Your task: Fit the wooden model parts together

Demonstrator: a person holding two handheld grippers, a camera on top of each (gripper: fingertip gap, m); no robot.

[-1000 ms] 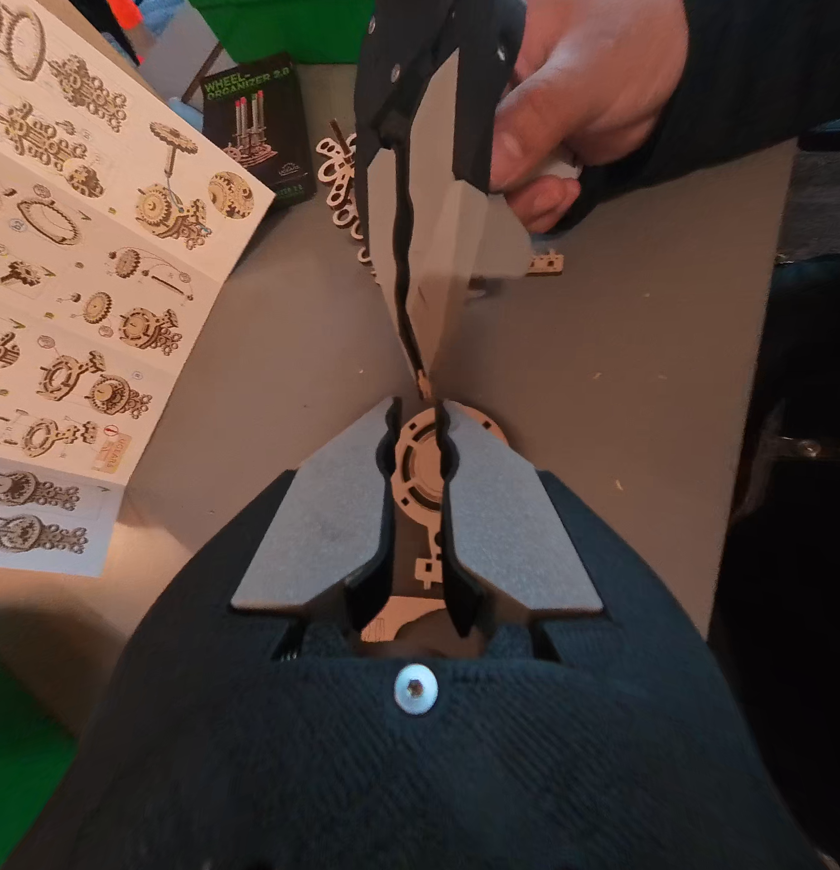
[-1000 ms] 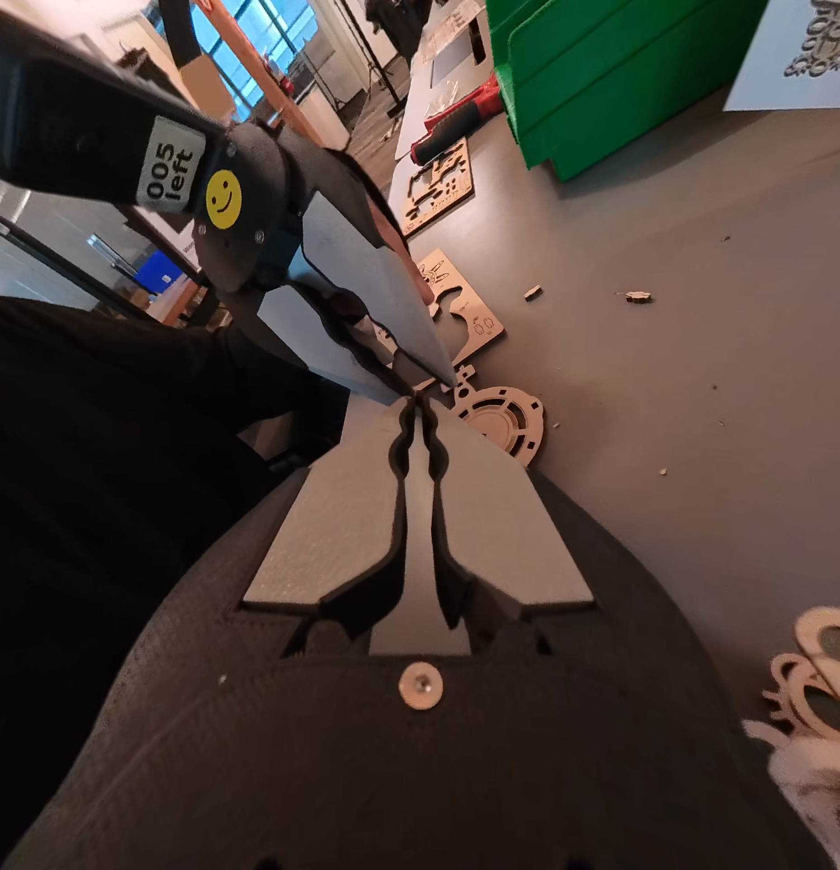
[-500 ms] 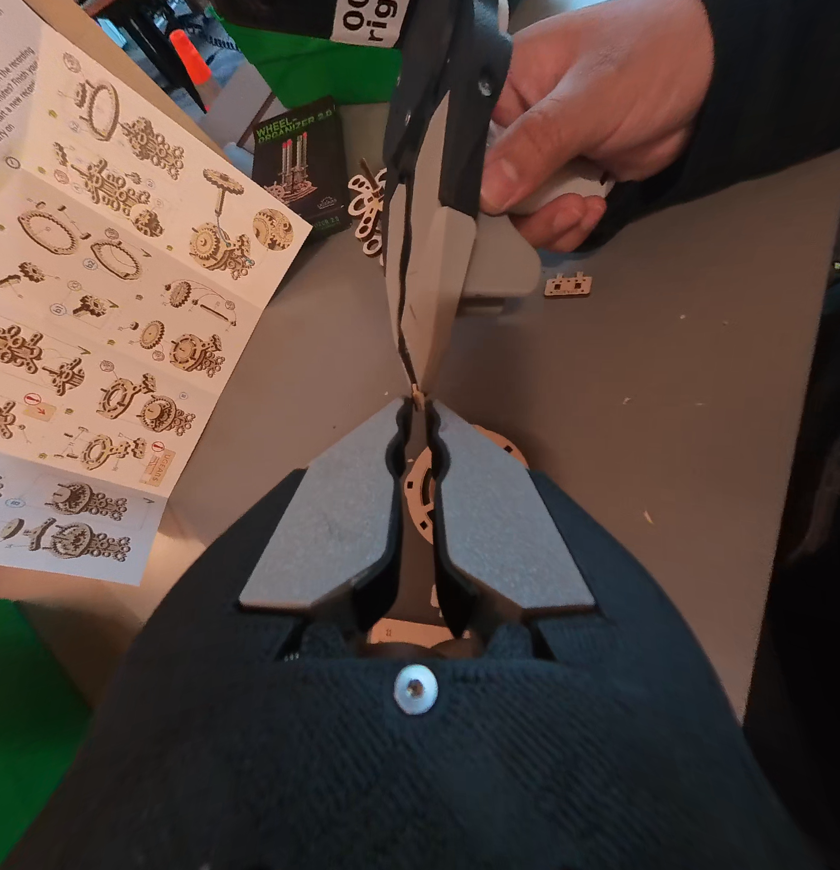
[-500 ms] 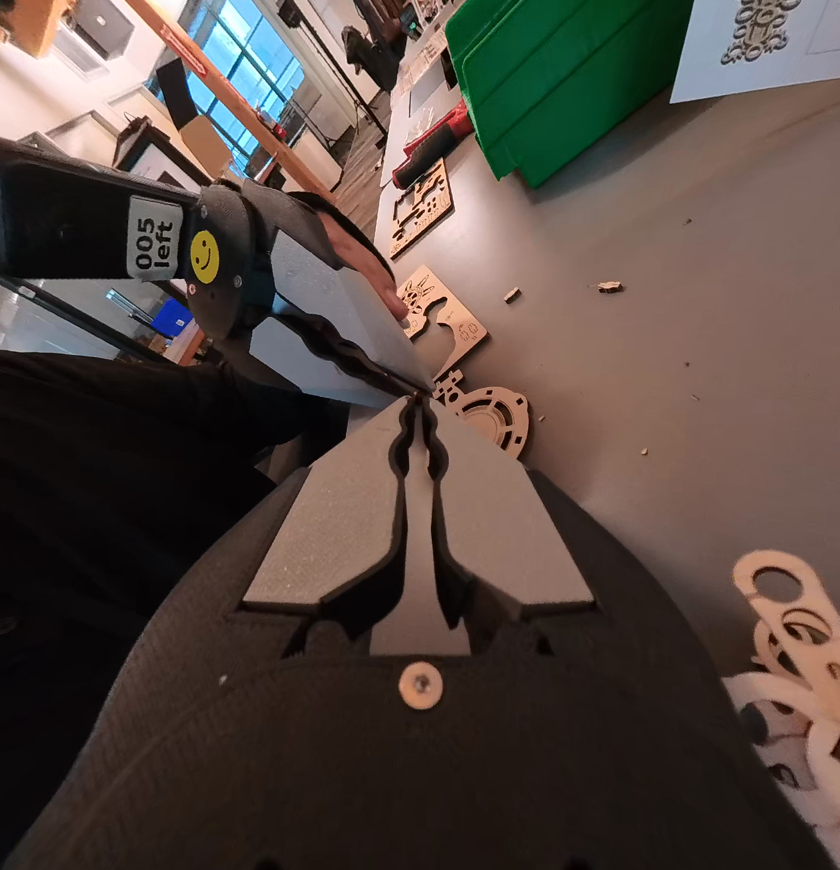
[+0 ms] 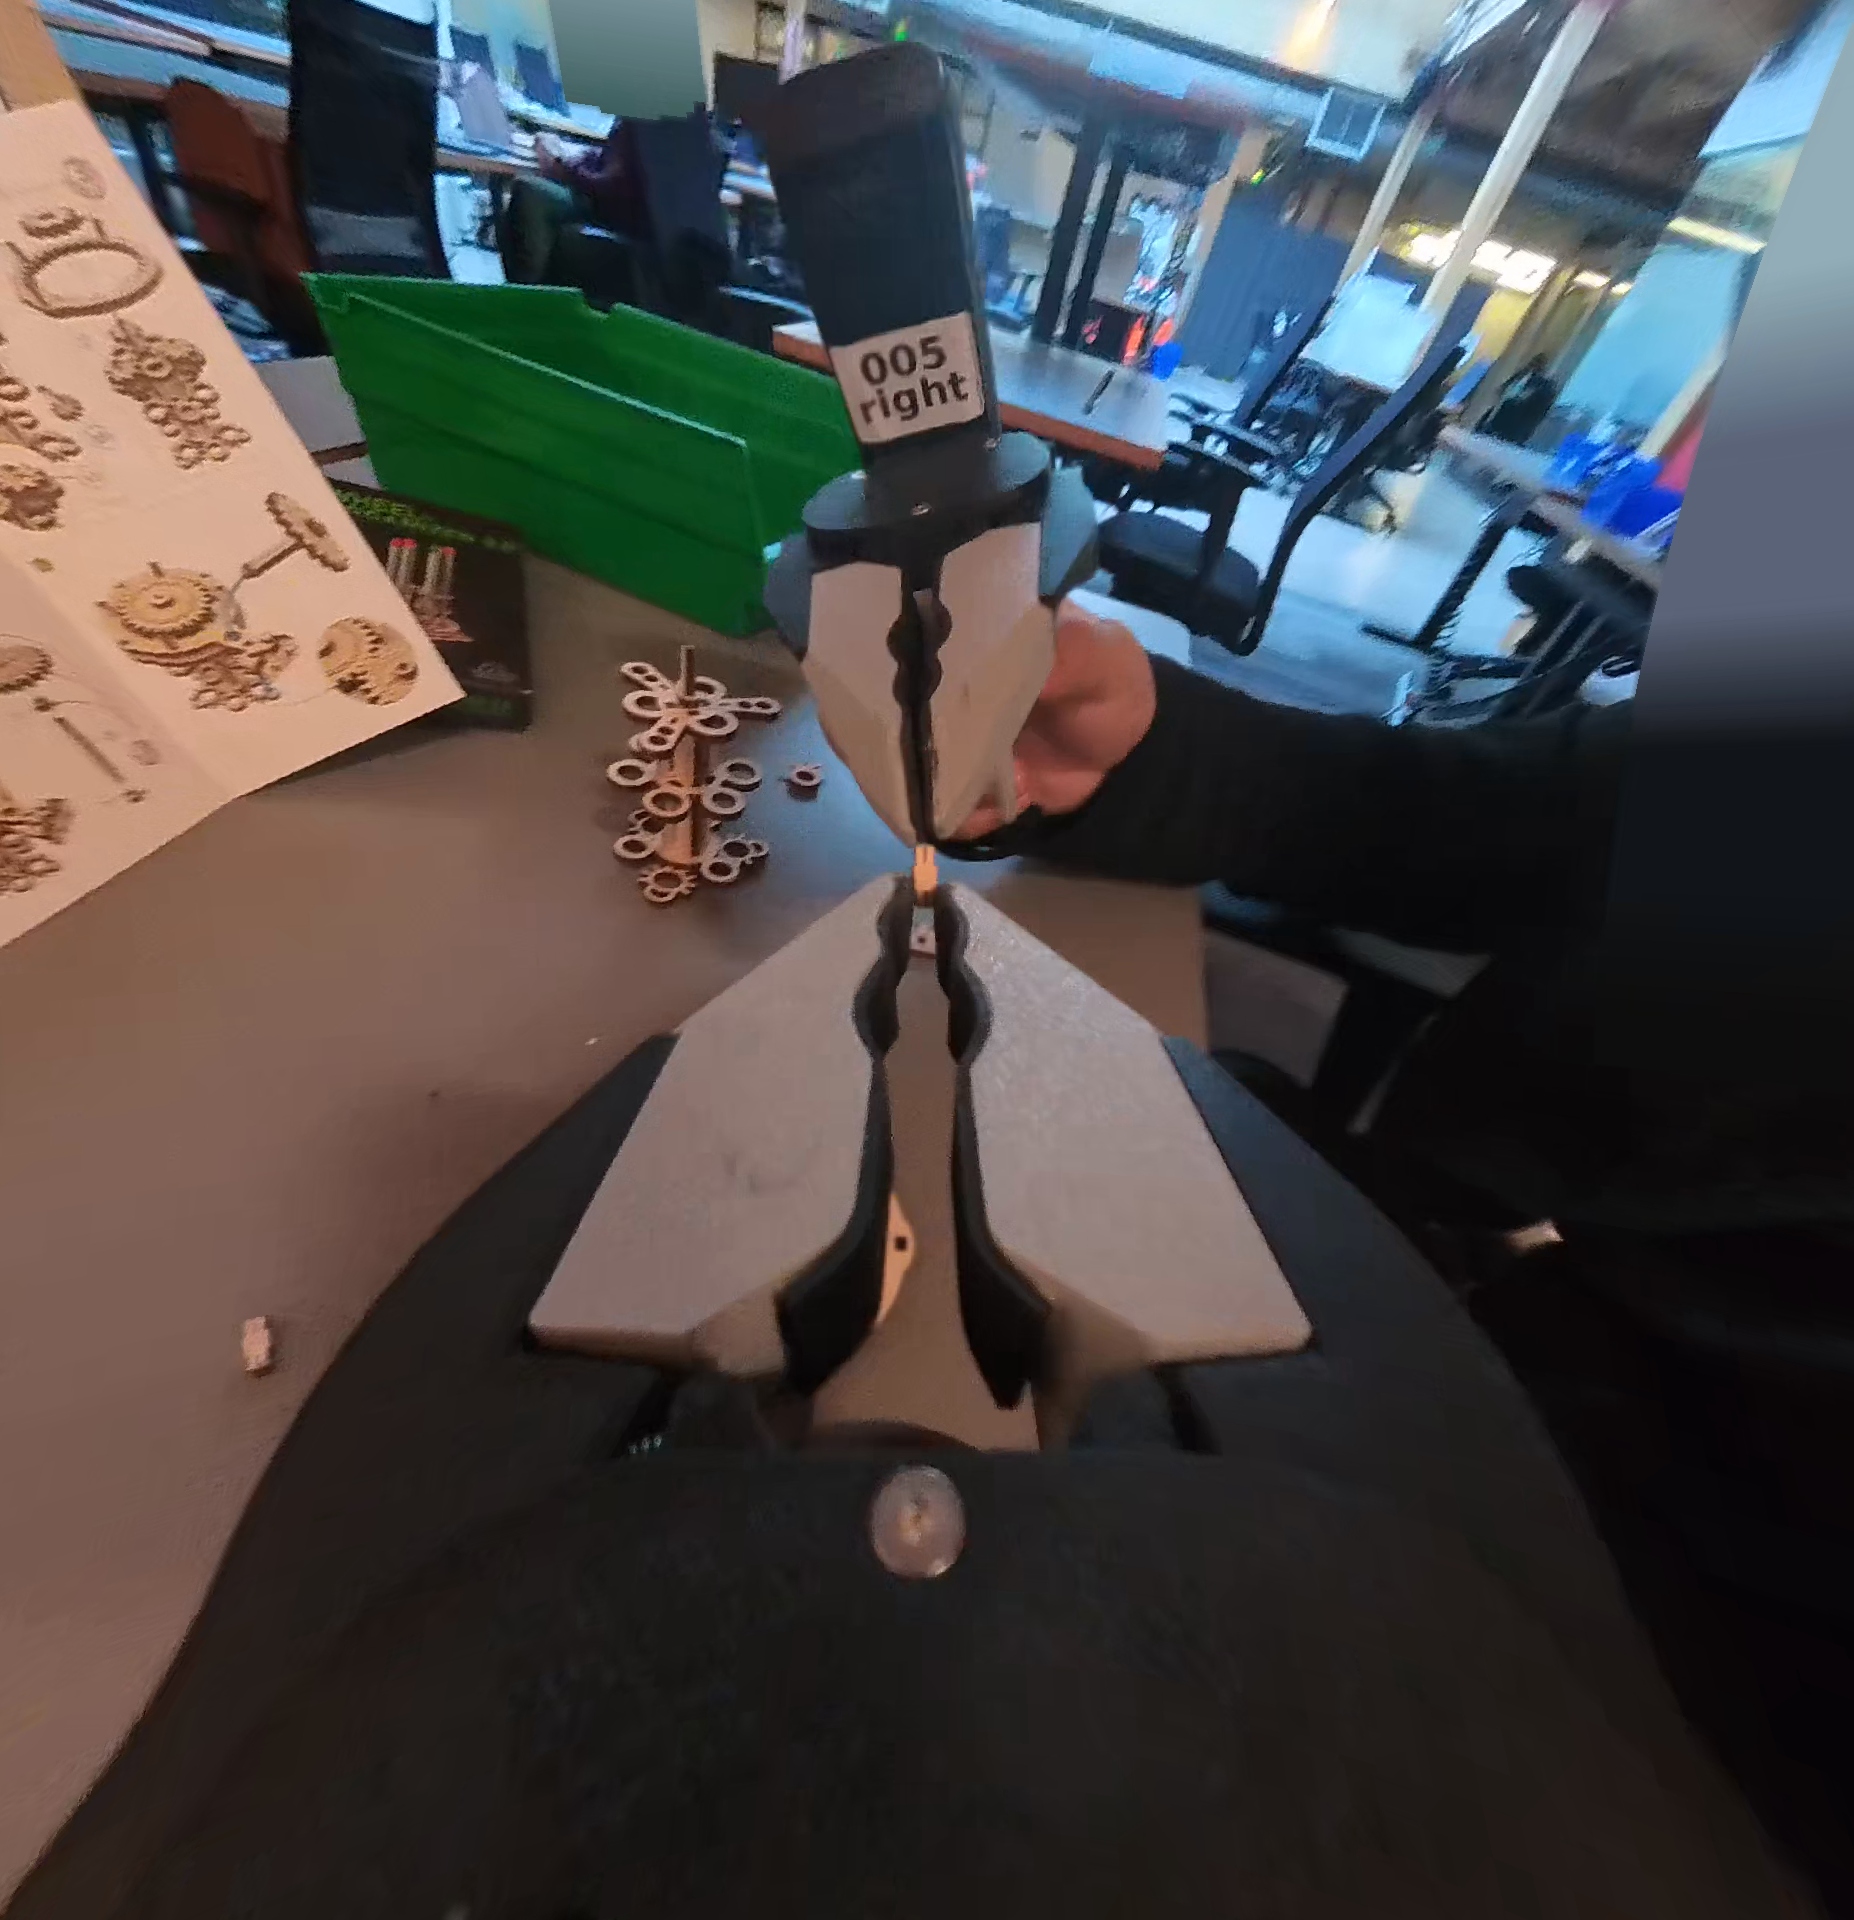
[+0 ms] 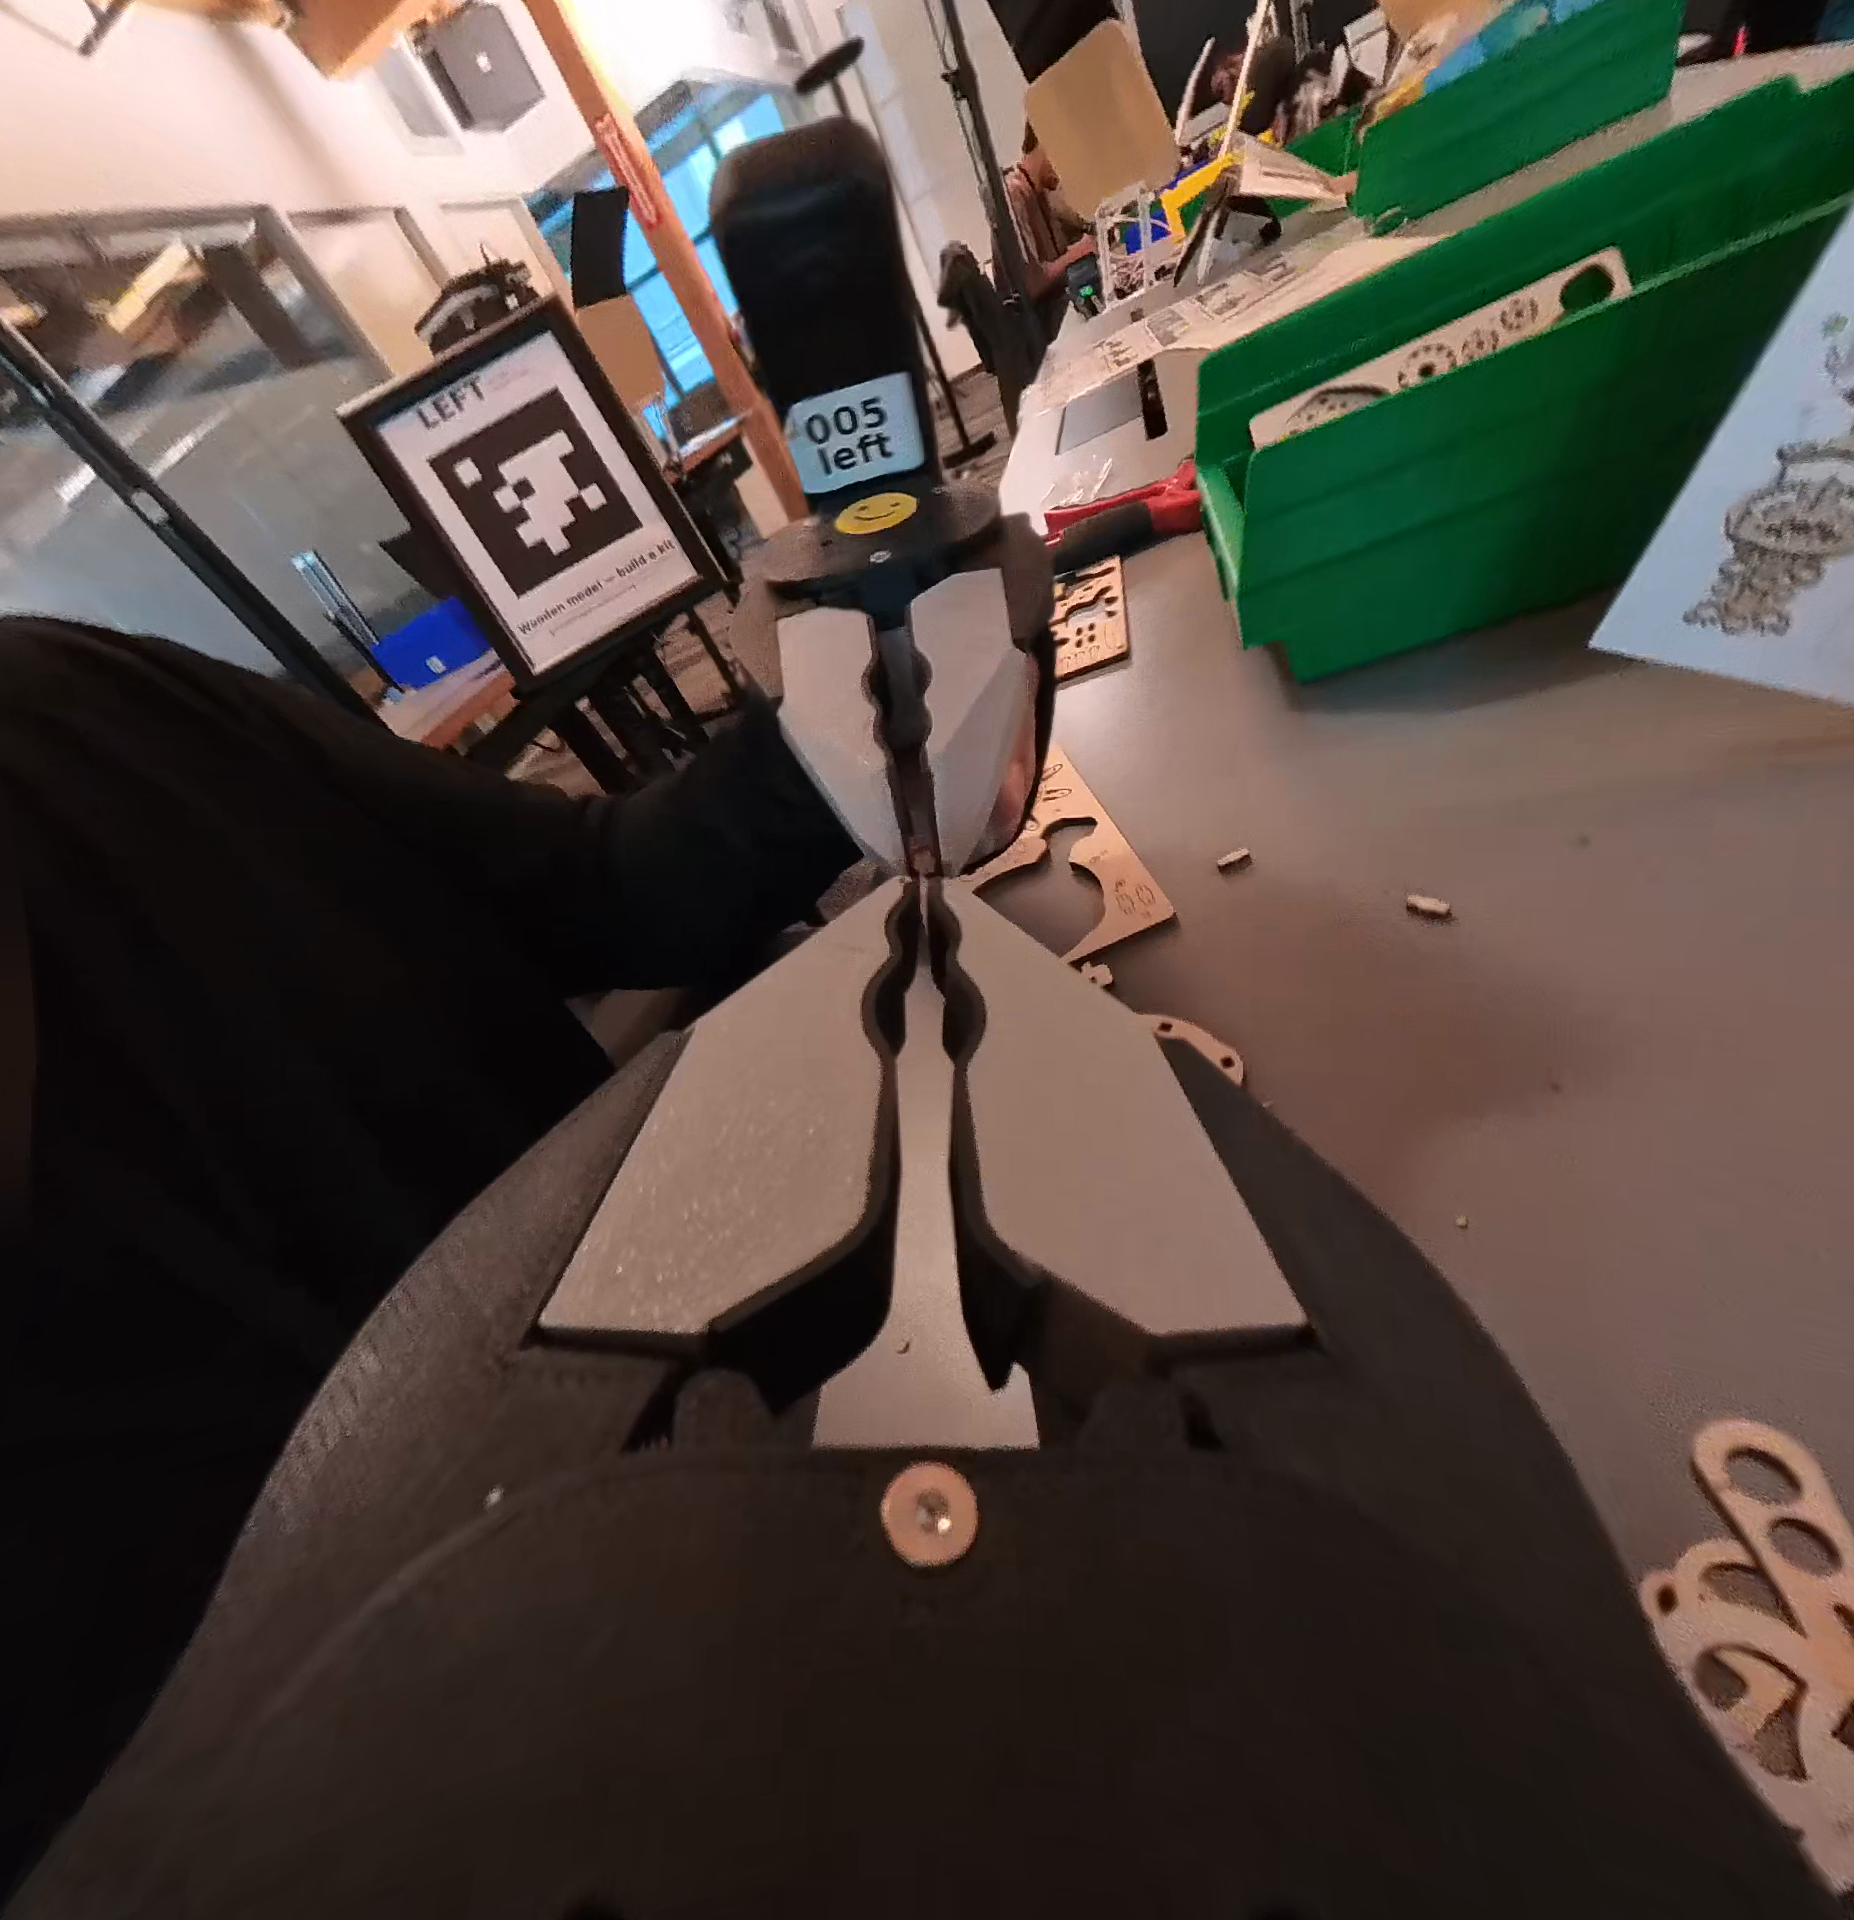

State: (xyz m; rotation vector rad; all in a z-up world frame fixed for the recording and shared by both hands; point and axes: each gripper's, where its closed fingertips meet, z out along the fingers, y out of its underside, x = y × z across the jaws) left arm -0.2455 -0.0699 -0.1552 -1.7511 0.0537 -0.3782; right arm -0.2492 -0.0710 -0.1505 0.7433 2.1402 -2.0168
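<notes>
My left gripper and right gripper meet tip to tip above the grey table. A small tan wooden peg sits between the two sets of tips, and both grippers look shut on it. It also shows at the left gripper's tips in the right wrist view. The right gripper points down at my left one, a hand behind it. The left gripper faces my right one. A round wooden part lies on the table, mostly hidden behind a right finger.
An assembled ringed wooden model stands ahead on the left, beside an instruction sheet, a black box and a green bin. A cut-out wooden sheet, green bins and wooden scraps lie beyond. The table edge is close on the right. My two grippers' fingertips are within a few centimetres of each other.
Both grippers have risen from pointing down at the round part to nearly level, still tip to tip. My left jaws have narrowed onto the peg.
</notes>
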